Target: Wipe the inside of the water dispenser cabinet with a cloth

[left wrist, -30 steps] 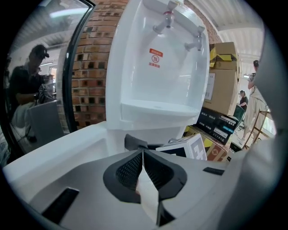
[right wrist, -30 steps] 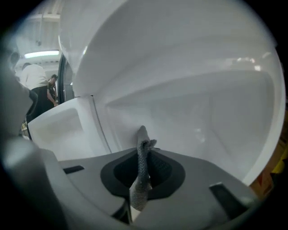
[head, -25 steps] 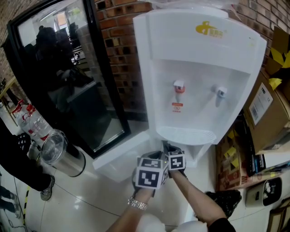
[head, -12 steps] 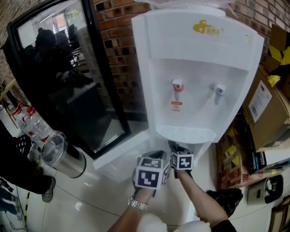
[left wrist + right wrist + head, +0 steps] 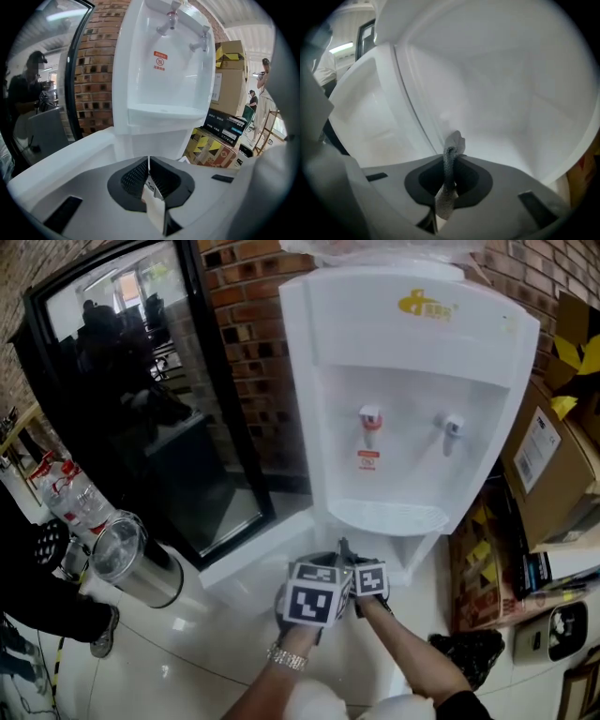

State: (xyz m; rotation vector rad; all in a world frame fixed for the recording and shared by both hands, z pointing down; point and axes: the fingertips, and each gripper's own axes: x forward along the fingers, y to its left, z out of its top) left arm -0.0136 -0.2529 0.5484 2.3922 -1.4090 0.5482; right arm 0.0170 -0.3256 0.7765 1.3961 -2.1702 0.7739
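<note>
The white water dispenser (image 5: 412, 381) stands against the brick wall, its lower cabinet door (image 5: 258, 554) swung open to the left. In the right gripper view, my right gripper (image 5: 451, 157) is shut on a grey-white cloth (image 5: 453, 142) and points into the white cabinet interior (image 5: 506, 103), beside the door's edge (image 5: 410, 103). In the head view, the right gripper (image 5: 345, 551) sits at the cabinet mouth under the drip tray (image 5: 389, 517). My left gripper (image 5: 323, 563) is held next to it, outside the cabinet. Its jaws are shut (image 5: 149, 174) with nothing clearly between them, aimed at the dispenser front (image 5: 159, 84).
A black glass-door cabinet (image 5: 141, 399) stands left of the dispenser. A steel canister (image 5: 131, 563) and water bottles (image 5: 61, 488) sit on the floor at left, beside a person in dark clothes (image 5: 37, 592). Cardboard boxes (image 5: 553, 456) crowd the right side.
The right gripper shifted slightly right, then back left at the cabinet mouth. The left gripper has stayed nearly still.
</note>
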